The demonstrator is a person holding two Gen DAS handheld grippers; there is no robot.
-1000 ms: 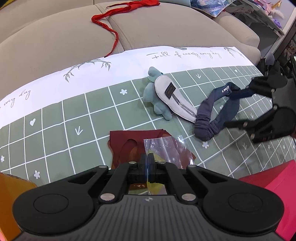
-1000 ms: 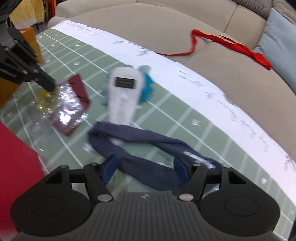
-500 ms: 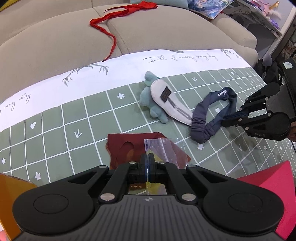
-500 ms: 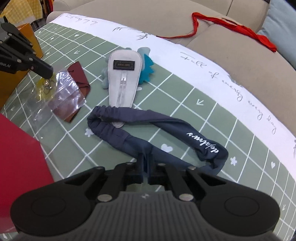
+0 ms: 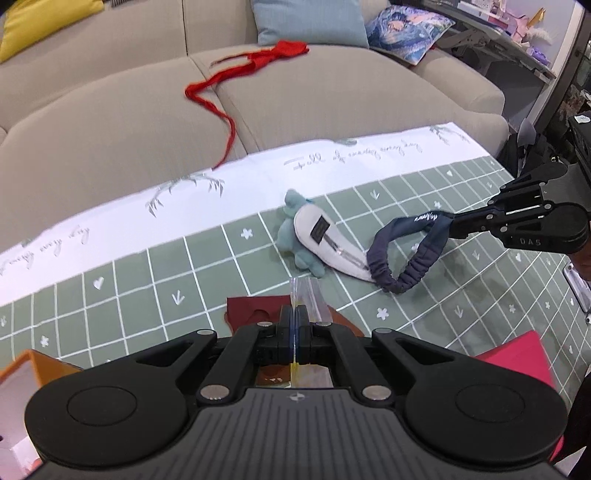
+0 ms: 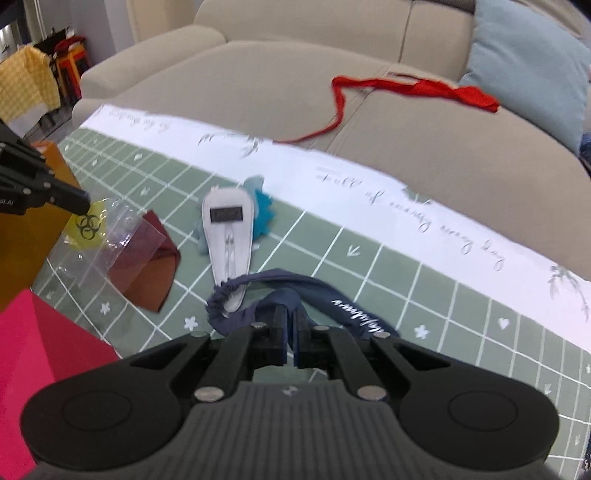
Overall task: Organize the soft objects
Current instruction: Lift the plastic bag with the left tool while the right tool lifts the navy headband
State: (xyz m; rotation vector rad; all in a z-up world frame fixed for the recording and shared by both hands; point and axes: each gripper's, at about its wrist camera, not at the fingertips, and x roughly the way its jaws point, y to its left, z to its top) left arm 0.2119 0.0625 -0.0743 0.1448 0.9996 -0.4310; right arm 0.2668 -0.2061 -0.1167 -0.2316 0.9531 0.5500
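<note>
Left wrist view: our left gripper (image 5: 295, 325) clamped on clear plastic bag (image 5: 308, 295), lifted over maroon cloth (image 5: 255, 314). Nothing sorted yet, we reckon; plush (image 5: 301, 236) left on mat (image 5: 129, 280). Mat script half-legible: "Full of...".

Right wrist view: right gripper (image 6: 290, 332) pinching navy headband (image 6: 343, 299), far end draped on plush. Headband script unreadable; bag shows biohazard symbol.

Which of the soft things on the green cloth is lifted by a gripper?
The navy headband, pinched by the right gripper; the plush toy lies flat.

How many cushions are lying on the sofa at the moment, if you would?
3: a yellow cushion at the far left, a light blue cushion in the middle, a patterned blue cushion right. Others may lie outside view.
</note>
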